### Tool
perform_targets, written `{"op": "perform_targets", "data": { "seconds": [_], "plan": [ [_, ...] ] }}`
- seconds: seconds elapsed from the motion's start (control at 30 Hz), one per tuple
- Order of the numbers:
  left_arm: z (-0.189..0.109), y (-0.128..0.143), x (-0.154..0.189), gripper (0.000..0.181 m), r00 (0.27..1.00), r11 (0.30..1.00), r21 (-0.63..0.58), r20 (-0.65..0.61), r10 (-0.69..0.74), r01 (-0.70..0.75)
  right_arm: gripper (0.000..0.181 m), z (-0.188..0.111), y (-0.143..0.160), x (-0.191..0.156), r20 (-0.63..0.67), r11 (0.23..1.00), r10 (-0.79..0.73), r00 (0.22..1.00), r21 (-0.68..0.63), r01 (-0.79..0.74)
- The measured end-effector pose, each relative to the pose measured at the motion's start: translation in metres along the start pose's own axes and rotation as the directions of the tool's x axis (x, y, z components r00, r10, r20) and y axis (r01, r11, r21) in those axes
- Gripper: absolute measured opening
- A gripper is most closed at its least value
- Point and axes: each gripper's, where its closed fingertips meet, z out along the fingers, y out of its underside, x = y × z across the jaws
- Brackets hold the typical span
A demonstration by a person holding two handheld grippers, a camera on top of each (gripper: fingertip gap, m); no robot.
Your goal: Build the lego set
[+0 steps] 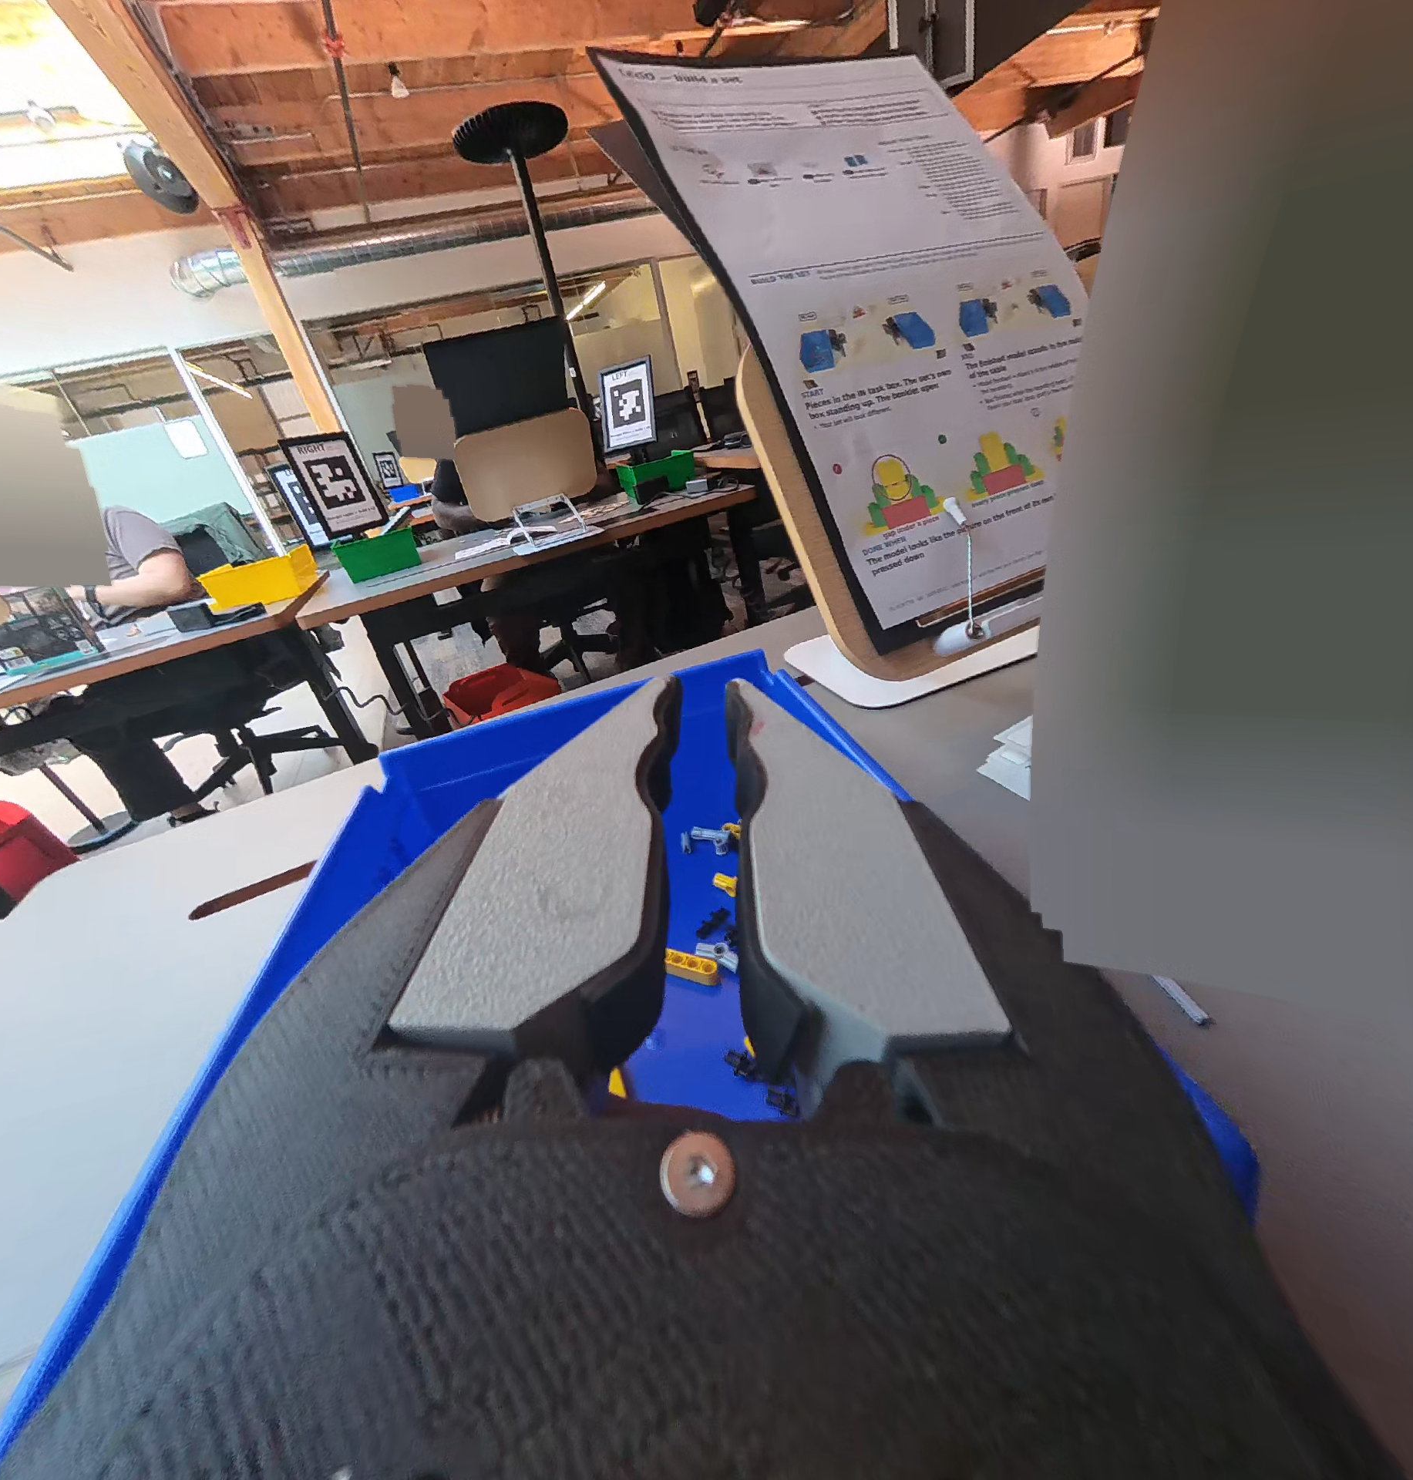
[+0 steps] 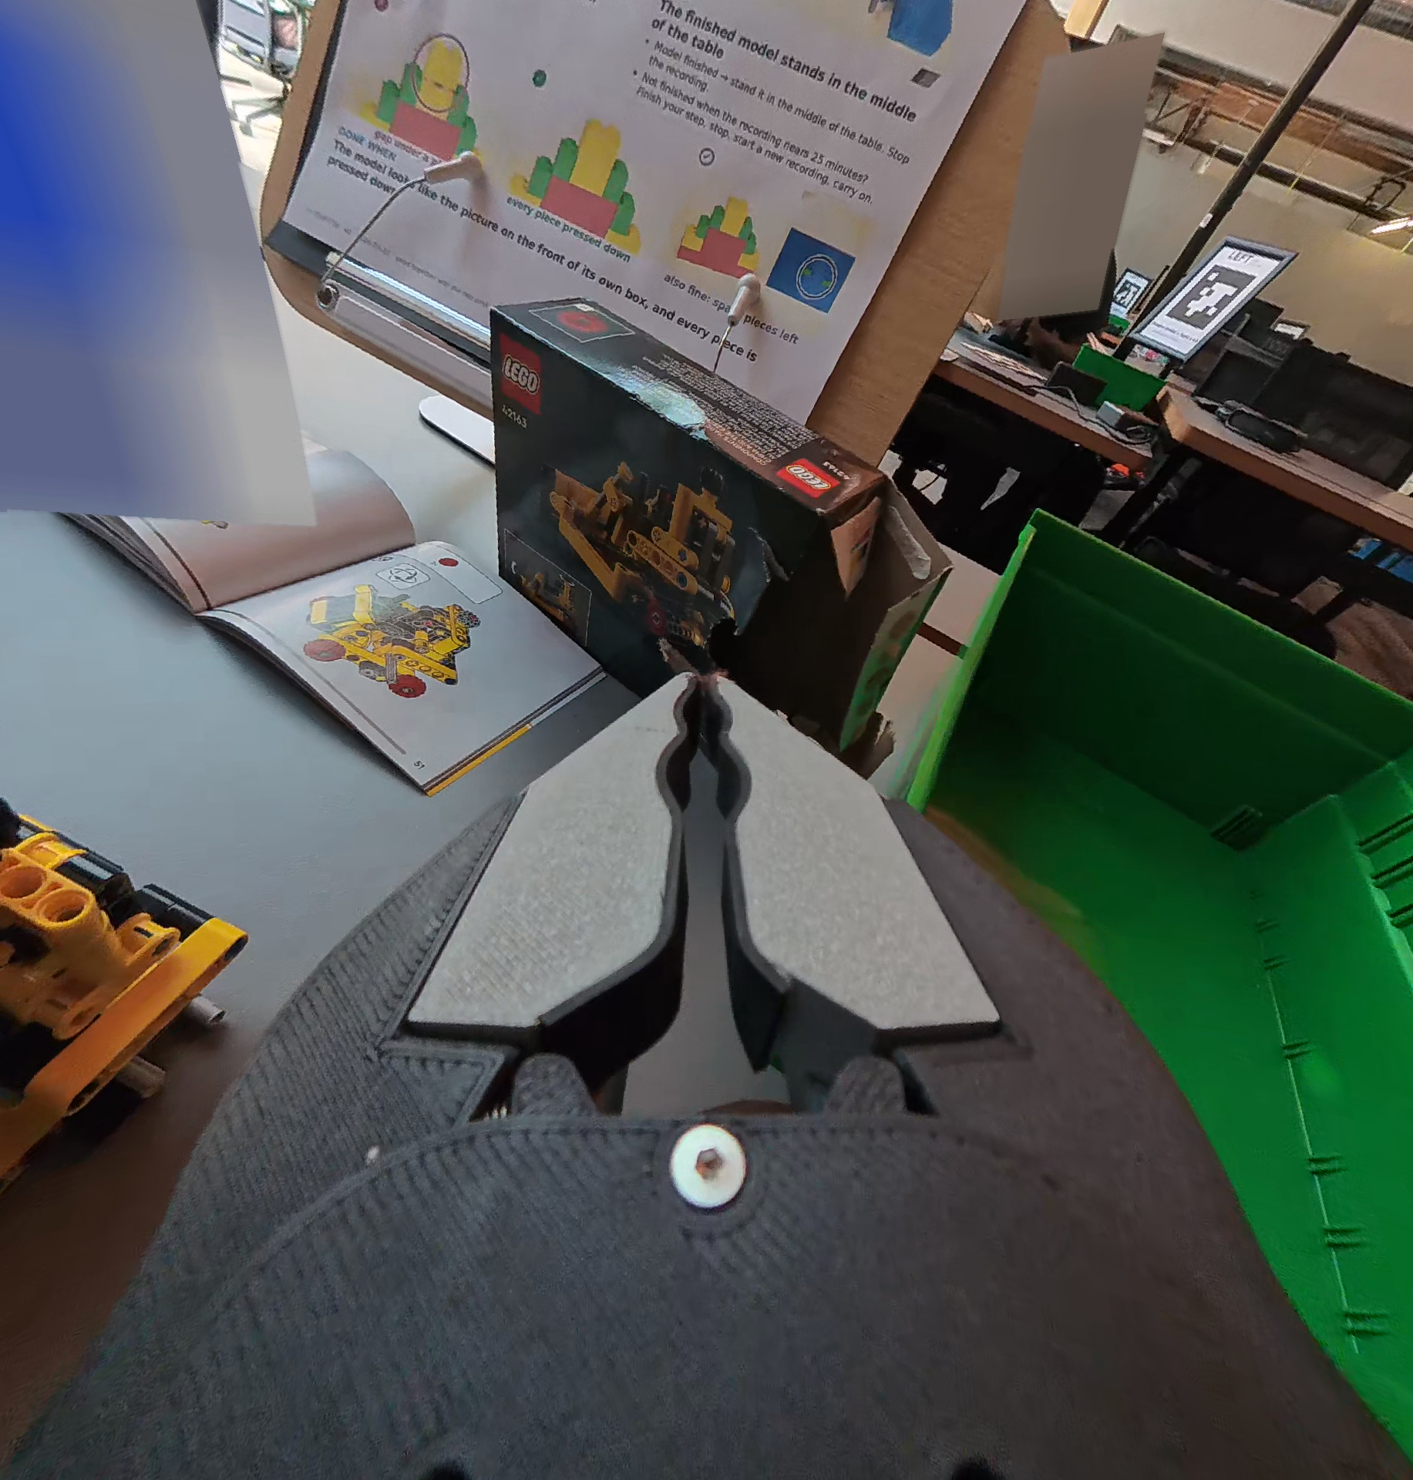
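Observation:
My left gripper (image 1: 701,693) hangs over a blue bin (image 1: 342,881), its jaws a narrow gap apart and empty. Through the gap I see loose pieces on the bin floor: a yellow beam (image 1: 691,965), grey connectors (image 1: 707,837) and black pins (image 1: 711,921). My right gripper (image 2: 699,681) is shut, tips touching, above the dark table; I cannot tell if anything tiny is pinched. A partly built yellow and black model (image 2: 54,961) stands on the table at its left. The open instruction booklet (image 2: 414,641) lies ahead left, and the set's box (image 2: 647,496) stands just beyond the fingertips.
An empty green bin (image 2: 1167,881) sits close on the right of the right gripper. A printed sheet on a wooden stand (image 1: 887,320) rises behind the blue bin and the box. Other desks with people and bins lie far behind.

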Motion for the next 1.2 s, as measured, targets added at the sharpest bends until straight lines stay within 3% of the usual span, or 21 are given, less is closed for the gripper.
{"op": "perform_targets", "data": {
  "seconds": [0.03,0.6,0.73,0.93,1.2],
  "plan": [
    [0.000,0.000,0.002,0.007,1.000,1.000,-0.001,-0.001,0.015,-0.015,0.000,0.000,0.000,0.000,-0.002,1.000,-0.001,1.000,0.000,0.001],
    [0.001,-0.001,0.007,0.008,0.999,0.999,-0.005,0.008,0.033,-0.033,0.000,0.005,0.009,0.007,-0.008,0.999,0.019,1.000,-0.030,-0.019],
    [-0.005,-0.001,-0.014,0.008,0.992,0.997,-0.058,0.112,0.059,-0.053,0.000,0.004,0.009,0.008,-0.007,0.999,0.022,1.000,-0.027,-0.022],
    [-0.031,-0.025,-0.048,0.000,0.977,0.998,0.039,0.205,-0.053,0.045,0.000,-0.001,0.000,0.004,-0.014,1.000,-0.008,1.000,0.011,0.008],
    [-0.018,0.004,-0.047,0.000,0.970,0.991,-0.106,0.236,-0.059,0.086,0.000,-0.009,0.003,0.014,-0.109,0.999,-0.047,0.993,-0.015,0.045]
  ]
}}
